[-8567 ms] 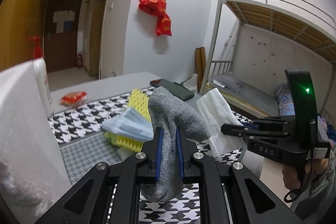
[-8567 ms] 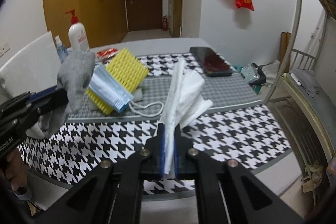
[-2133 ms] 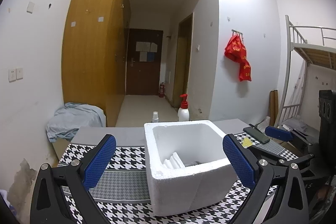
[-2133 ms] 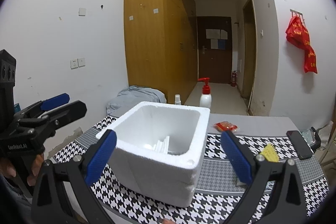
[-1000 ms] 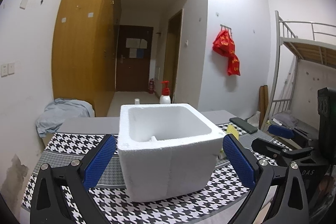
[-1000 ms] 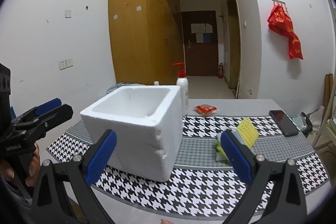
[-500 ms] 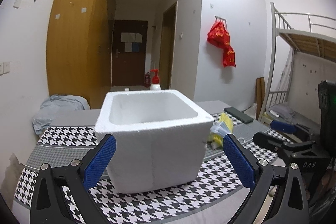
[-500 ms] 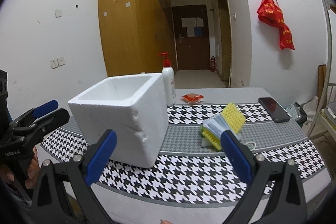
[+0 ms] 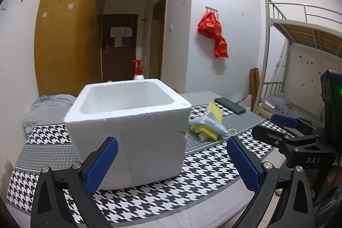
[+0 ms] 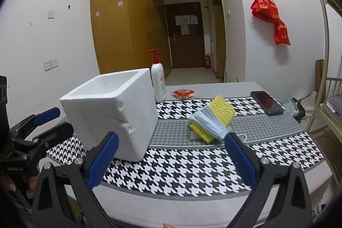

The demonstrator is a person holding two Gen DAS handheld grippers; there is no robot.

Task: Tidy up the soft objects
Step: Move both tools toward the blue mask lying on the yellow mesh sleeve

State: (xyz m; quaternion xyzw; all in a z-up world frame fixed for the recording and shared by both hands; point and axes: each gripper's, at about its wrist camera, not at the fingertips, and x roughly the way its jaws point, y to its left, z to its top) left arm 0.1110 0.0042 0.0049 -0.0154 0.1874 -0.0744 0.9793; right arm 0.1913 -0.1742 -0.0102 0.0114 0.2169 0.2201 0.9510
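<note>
A white foam box [image 9: 128,127] stands on the houndstooth tablecloth; its walls hide whatever lies at its bottom. To its right a yellow sponge [image 10: 222,111] leans upward with a light blue face mask [image 10: 210,124] draped over it. My left gripper [image 9: 171,164] is open and empty, level with the near wall of the box. My right gripper [image 10: 171,159] is open and empty too, in front of the gap between the foam box [image 10: 111,112] and the sponge. Each gripper shows in the other's view: the left gripper [image 10: 53,121] at the left edge, the right gripper [image 9: 275,127] at the right edge.
A pump bottle [image 10: 158,82] stands behind the box, with a red packet [image 10: 183,93] beside it. A black phone [image 10: 267,103] lies at the far right of the table. A metal bunk bed [image 9: 299,35] stands to the right, past the table edge.
Both grippers earlier held a grey sock and a white cloth; now both are open and empty. Over the last second they dropped lower and swung right, bringing the sponge and mask into view.
</note>
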